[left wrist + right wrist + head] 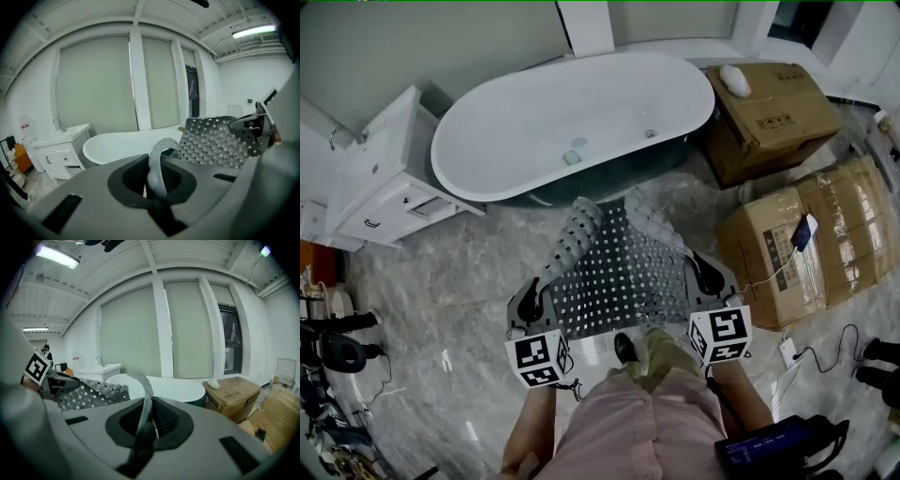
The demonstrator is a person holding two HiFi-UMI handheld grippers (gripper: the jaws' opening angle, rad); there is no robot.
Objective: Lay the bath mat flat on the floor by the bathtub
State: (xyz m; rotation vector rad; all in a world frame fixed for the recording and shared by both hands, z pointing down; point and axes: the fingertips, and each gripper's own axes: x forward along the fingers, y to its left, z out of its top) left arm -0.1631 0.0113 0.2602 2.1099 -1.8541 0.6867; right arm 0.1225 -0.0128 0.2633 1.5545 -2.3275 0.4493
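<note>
Marble floor (pixel 441 300) by white bathtub (pixel 572 122); mat (pixel 623 272) in both tongs (pixel 531 303) (pixel 710 277)

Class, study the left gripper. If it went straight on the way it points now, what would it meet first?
The left gripper already pinches the bath mat by its edge. Beyond that it seems aimed at the bathtub, probably its near wall, though depth is unclear.

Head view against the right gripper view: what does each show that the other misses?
Only the head view: the marble floor under the mat, a phone with its cable on the taped boxes, and the person's legs. Only the right gripper view: the ceiling light, the blinds and a dark window. Both: the perforated bath mat, the white bathtub, the vanity and a cardboard box.
</note>
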